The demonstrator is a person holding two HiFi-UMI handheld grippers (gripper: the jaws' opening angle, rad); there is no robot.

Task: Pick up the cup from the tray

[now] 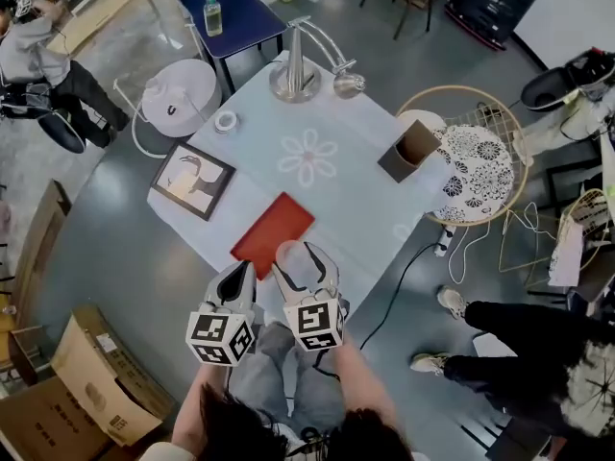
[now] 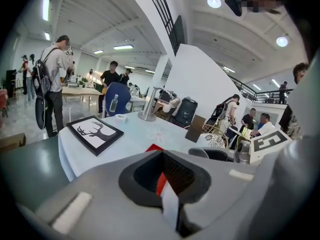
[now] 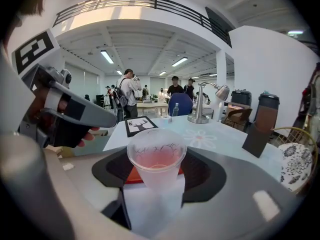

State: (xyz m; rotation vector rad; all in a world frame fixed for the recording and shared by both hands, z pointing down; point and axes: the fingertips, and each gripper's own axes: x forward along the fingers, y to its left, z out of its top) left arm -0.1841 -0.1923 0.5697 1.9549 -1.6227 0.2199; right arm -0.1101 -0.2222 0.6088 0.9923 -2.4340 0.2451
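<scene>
A clear plastic cup (image 1: 291, 254) stands upright between the jaws of my right gripper (image 1: 306, 259), which is shut on it. In the right gripper view the cup (image 3: 156, 160) has a frosted wall and a pinkish bottom, and the gripper (image 3: 155, 186) grips its lower part. The red tray (image 1: 272, 230) lies flat on the white table (image 1: 317, 152); the cup is at its near corner, and I cannot tell whether it touches the tray. My left gripper (image 1: 238, 275) hovers just left of the cup, shut and holding nothing; a strip of the tray (image 2: 159, 183) shows past its jaws.
On the table are a black-framed deer picture (image 1: 192, 179), a tape roll (image 1: 226, 121), a metal lamp (image 1: 298, 70) and a brown box (image 1: 411, 149). A wicker chair (image 1: 476, 166) and a person's legs (image 1: 500, 339) are to the right, cardboard boxes (image 1: 91, 377) to the lower left.
</scene>
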